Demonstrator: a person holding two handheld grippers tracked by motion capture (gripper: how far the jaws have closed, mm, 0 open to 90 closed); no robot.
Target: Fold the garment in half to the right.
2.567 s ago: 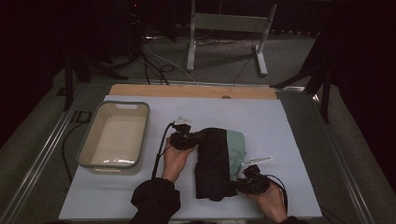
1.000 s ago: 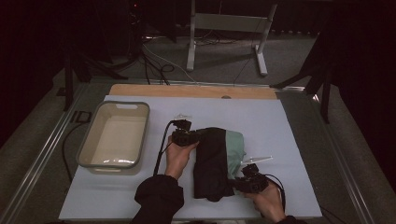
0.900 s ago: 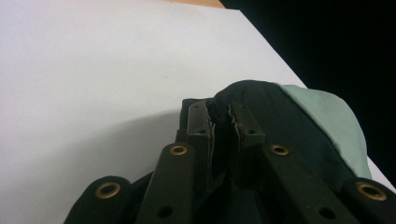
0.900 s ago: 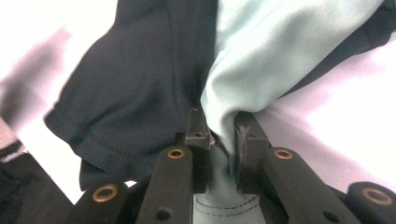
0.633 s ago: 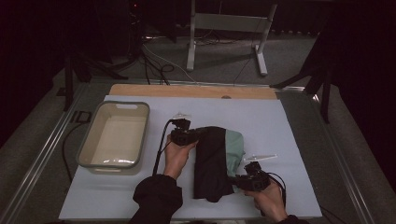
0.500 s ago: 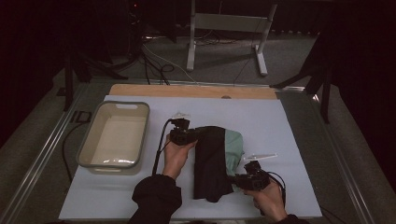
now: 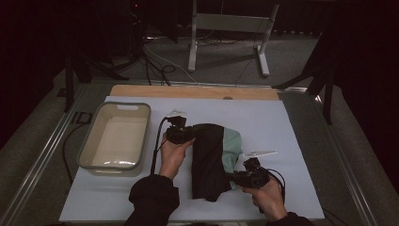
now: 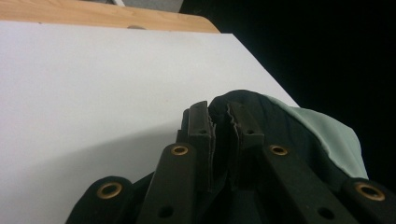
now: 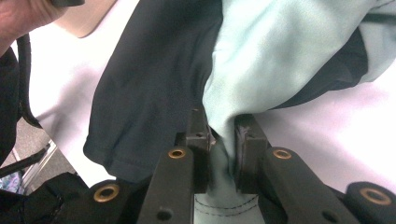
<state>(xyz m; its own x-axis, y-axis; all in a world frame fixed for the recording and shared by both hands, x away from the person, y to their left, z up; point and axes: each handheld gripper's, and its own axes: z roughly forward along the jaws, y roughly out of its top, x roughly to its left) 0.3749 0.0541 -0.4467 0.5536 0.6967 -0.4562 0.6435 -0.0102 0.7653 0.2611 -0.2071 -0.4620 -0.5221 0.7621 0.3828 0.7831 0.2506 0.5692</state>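
High view: I see the dark shirt [image 7: 209,160] lying just right of the tub [image 7: 115,141].
Left gripper [image 8: 219,122]: my 2 jaws pinch the shirt's dark edge.
Right gripper [image 9: 219,128]: my jaws squeeze its pale green lining [image 9: 280,51].

Dark navy cloth garment with pale mint-green lining [image 7: 212,160] lying folded lengthwise on white table sheet, just right of beige tub. Green inner layer peeking out along right side. Far top edge bunching between left pair of jaws; green near edge bunching between right pair.
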